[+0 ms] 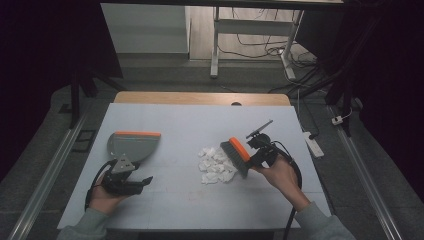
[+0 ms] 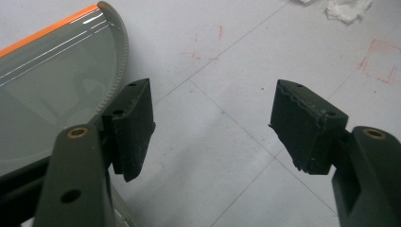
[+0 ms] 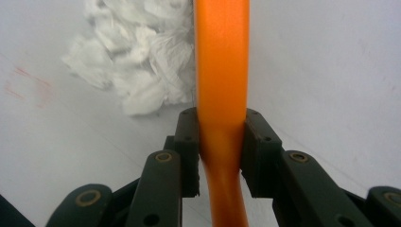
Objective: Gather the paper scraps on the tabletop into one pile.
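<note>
While left hand-held gripper (image 2: 213, 127) spread beside dustpan (image 2: 56, 90), right (image 3: 220, 142) pinching brush (image 3: 221, 71).

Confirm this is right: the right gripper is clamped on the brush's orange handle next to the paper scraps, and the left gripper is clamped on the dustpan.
One thing is wrong: the left gripper is not clamped on the dustpan. The left gripper view shows its jaws wide open over the table, with the dustpan beside them. The right gripper is indeed clamped on the brush by the paper scraps.
</note>
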A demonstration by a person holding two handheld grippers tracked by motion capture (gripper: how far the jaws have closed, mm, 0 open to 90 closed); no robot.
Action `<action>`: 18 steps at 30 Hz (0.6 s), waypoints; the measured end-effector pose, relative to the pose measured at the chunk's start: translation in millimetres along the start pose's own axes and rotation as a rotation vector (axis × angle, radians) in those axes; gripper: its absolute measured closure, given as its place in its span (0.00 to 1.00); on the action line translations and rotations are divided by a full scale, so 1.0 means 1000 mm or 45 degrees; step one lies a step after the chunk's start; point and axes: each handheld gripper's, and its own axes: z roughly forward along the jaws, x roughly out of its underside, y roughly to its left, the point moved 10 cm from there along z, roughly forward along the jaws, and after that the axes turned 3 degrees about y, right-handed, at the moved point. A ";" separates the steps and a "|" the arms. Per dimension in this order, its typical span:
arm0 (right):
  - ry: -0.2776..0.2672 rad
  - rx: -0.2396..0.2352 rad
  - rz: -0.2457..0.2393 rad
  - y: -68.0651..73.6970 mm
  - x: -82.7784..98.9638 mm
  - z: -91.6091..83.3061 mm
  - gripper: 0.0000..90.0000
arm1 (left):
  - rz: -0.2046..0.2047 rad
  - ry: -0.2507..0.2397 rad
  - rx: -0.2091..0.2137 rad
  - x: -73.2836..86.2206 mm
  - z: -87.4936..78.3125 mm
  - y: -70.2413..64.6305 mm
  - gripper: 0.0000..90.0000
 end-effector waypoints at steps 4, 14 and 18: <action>-0.069 -0.016 0.009 -0.004 -0.002 -0.014 0.78 | -0.001 0.001 -0.002 0.000 0.000 0.000 0.35; -0.201 -0.031 0.023 -0.017 0.008 -0.040 0.78 | 0.002 0.002 -0.004 0.000 0.001 -0.001 0.35; -0.240 -0.038 -0.008 -0.020 0.012 -0.037 0.78 | -0.003 0.001 -0.003 0.000 0.001 0.000 0.35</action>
